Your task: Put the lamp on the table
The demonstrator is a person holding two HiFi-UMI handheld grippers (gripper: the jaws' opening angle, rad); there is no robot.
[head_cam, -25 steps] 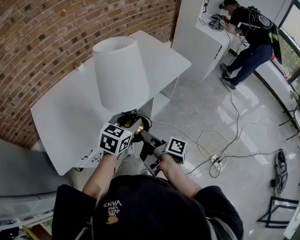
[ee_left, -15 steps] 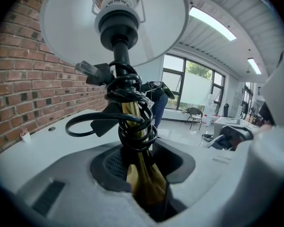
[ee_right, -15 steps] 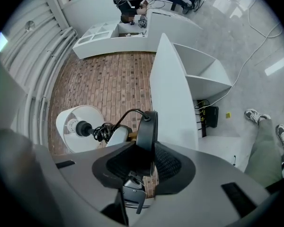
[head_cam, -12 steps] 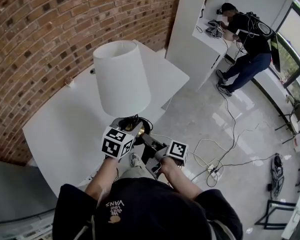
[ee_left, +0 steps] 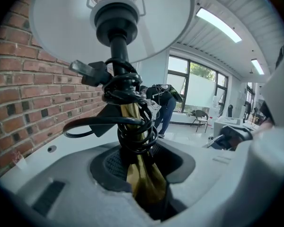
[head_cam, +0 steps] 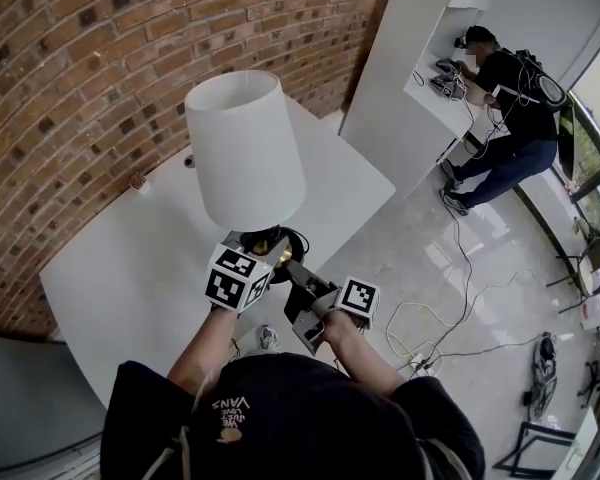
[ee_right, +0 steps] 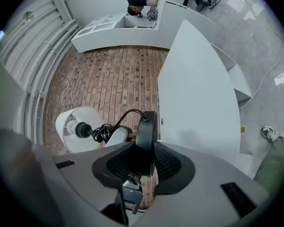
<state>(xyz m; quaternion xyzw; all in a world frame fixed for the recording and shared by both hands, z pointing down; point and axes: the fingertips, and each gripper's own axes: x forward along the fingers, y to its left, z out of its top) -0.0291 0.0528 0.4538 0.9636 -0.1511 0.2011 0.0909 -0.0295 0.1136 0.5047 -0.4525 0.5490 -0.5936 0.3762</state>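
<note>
The lamp has a white shade (head_cam: 242,148), a brass stem (ee_left: 141,174) wrapped with coiled black cable (ee_left: 128,126), and a black round base (ee_right: 146,136). It is held upright in the air above the near edge of the white table (head_cam: 120,268). My left gripper (head_cam: 263,256) is shut on the brass stem, just under the cable coil. From the right, my right gripper (head_cam: 298,273) is shut on the rim of the black base. In the right gripper view the shade (ee_right: 78,129) shows from below, with the table (ee_right: 199,93) beside it.
A brick wall (head_cam: 80,68) runs behind the table. A small object (head_cam: 138,181) and a round hole (head_cam: 188,160) are on the tabletop near the wall. A person (head_cam: 505,98) stands at a white counter far right. Cables (head_cam: 430,338) lie on the floor.
The lamp, held by both grippers, has been carried forward toward the table and the brick wall. Both grips are unchanged.
</note>
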